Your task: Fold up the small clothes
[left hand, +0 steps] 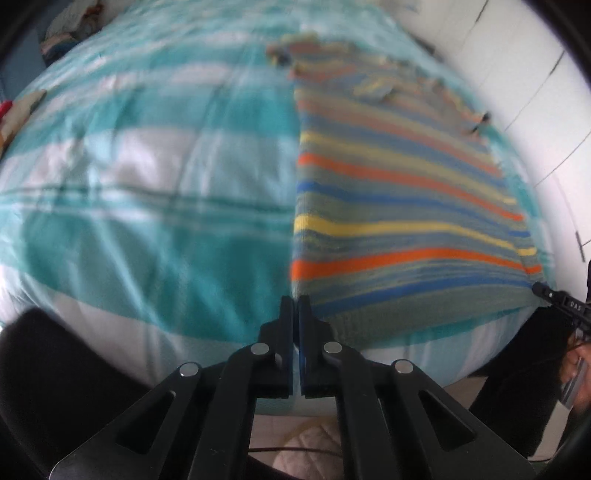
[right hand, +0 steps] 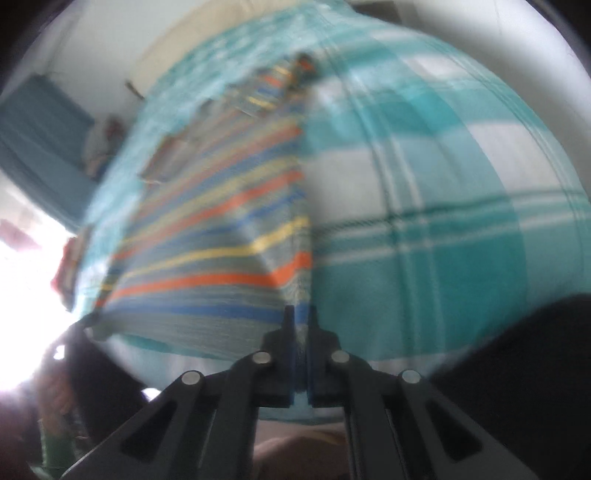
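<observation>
A striped knit garment (left hand: pixel 399 206), grey-green with orange, yellow and blue bands, lies spread on the bed. In the left wrist view my left gripper (left hand: pixel 295 301) is shut at the garment's near left corner, its tips pinching the hem. In the right wrist view the same garment (right hand: pixel 207 243) stretches away to the left, and my right gripper (right hand: pixel 301 314) is shut on its near right corner, with fabric between the fingers. The other gripper's tip (left hand: pixel 554 299) shows at the right edge of the left wrist view. Both views are blurred.
The bed cover (left hand: pixel 147 206) is teal and white checked and fills most of both views (right hand: pixel 424 221). White wardrobe doors (left hand: pixel 546 110) stand beyond the bed. A pile of clothes (left hand: pixel 70 26) lies at the far left. A bright window (right hand: pixel 22 295) is at left.
</observation>
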`<state>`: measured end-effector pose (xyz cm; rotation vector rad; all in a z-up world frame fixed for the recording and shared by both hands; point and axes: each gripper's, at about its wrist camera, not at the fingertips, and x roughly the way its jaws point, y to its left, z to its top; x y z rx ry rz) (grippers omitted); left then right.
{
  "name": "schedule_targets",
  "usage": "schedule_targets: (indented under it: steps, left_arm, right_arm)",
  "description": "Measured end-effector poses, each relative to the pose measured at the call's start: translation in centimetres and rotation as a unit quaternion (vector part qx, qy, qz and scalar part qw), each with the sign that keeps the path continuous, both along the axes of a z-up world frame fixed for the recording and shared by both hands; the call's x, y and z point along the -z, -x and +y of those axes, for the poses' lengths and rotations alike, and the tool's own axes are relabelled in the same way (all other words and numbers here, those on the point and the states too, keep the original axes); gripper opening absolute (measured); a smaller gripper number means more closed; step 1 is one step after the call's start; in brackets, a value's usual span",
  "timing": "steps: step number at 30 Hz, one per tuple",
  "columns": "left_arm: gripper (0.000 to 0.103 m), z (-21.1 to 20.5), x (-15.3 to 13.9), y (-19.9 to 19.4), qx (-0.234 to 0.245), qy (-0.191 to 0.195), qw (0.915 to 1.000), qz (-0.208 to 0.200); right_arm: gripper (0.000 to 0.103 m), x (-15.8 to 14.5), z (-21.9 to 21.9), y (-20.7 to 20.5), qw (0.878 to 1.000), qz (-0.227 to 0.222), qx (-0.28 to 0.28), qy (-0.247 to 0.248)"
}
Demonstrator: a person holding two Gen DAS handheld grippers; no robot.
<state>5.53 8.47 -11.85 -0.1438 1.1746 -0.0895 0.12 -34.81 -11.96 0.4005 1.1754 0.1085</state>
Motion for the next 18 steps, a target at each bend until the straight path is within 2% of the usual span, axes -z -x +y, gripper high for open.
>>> schedule_targets:
  steps: [2,5,6,7,8,10,12,14,16,17,18]
  left_arm:
    - [0.0,-1.2,0.7,0.1,0.006,-0.045,0.9989,-0.009]
    - [0.01,-2.0,0.0,0.5,0.013,-0.081,0.9964,-0.022]
    - [0.021,-1.7,-0.2,0.5,0.011,-0.084,0.9962,-0.018]
    - [0.038,-1.2,-0.6,0.7,0.005,-0.089,0.9959,-0.018]
    - [0.045,-0.8,-1.4,1.1,-0.004,-0.095,0.9952,-0.024]
    - [0.049,0.2,-3.1,2.1,-0.022,-0.109,0.9922,-0.055]
    - [0.052,1.1,-5.5,2.1,-0.041,-0.119,0.9878,-0.092]
    - [0.06,1.3,-7.8,1.4,-0.051,-0.108,0.9837,-0.135]
    - [0.072,0.4,-9.3,-0.1,-0.047,-0.091,0.9791,-0.176]
    - [0.074,-0.3,-9.5,-0.9,-0.043,-0.084,0.9766,-0.193]
    - [0.079,-1.1,-9.5,-1.6,-0.037,-0.077,0.9742,-0.209]
  right_arm:
    - [0.003,1.3,-0.4,-0.1,1.0,0.005,0.006,-0.012]
    - [0.004,0.3,-0.3,-0.2,1.0,0.001,-0.002,-0.004]
    - [0.013,0.1,-0.4,-0.2,1.0,0.005,-0.009,0.002]
    - [0.018,-0.2,-0.6,0.1,1.0,0.01,-0.013,0.012]
    - [0.028,-0.8,-1.0,0.4,0.999,0.013,-0.017,0.027]
    - [0.032,-2.9,-2.0,0.6,0.996,-0.001,-0.019,0.089]
    - [0.032,-5.8,-2.3,0.0,0.985,-0.031,-0.028,0.166]
    - [0.033,-9.0,-2.1,-1.3,0.97,-0.075,-0.048,0.227]
    - [0.038,-12.0,-0.4,-4.2,0.956,-0.125,-0.08,0.251]
    - [0.044,-13.0,0.7,-5.6,0.951,-0.148,-0.097,0.255]
    - [0.056,-13.7,2.2,-7.4,0.943,-0.17,-0.12,0.259]
